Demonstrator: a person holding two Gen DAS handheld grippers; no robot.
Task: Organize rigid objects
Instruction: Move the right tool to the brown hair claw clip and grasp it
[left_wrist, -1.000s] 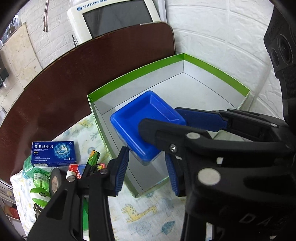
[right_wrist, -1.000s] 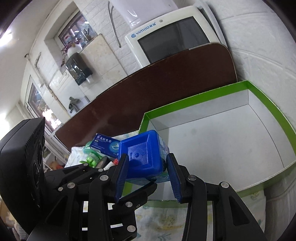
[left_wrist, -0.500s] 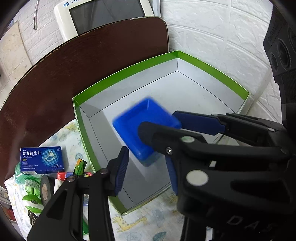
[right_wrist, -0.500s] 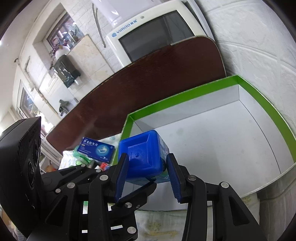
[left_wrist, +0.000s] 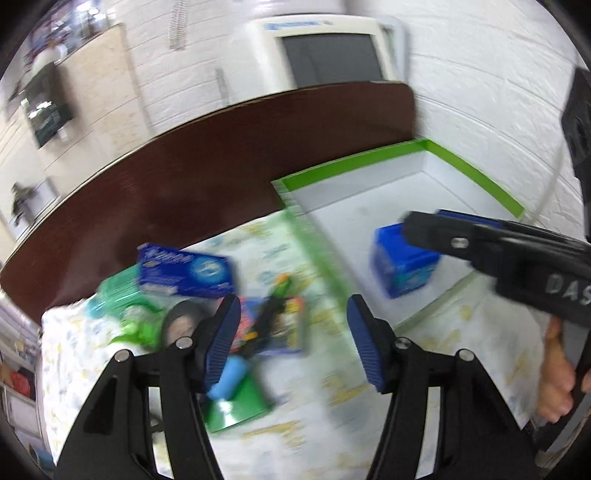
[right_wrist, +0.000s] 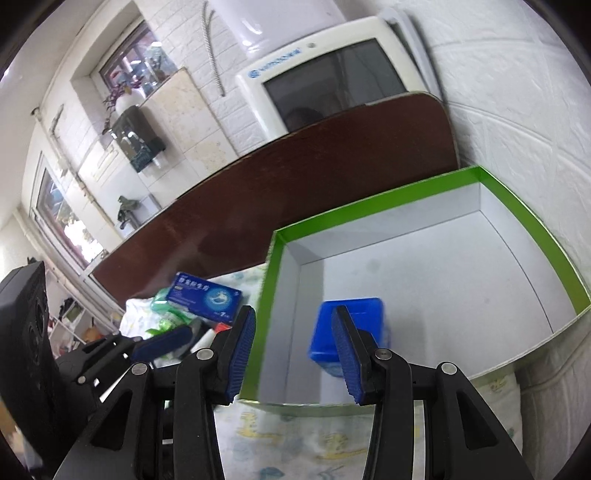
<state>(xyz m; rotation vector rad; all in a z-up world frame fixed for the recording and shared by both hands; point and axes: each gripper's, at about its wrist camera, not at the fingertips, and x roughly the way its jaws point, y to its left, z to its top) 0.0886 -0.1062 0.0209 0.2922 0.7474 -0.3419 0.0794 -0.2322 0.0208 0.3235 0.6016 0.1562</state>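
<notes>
Inside the green-rimmed box (right_wrist: 524, 218), a blue container (right_wrist: 354, 314), unheld.

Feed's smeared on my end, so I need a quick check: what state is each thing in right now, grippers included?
Blue container: inside the box, near its front corner, not gripped.
Green-rimmed box: open-topped, holding only the blue container.
Right gripper: jaws apart, nothing between the pads.
Left gripper: jaws opening, nothing between them, aimed at the pile.
Blue medicine carton: lying on the pile outside the box.
</notes>
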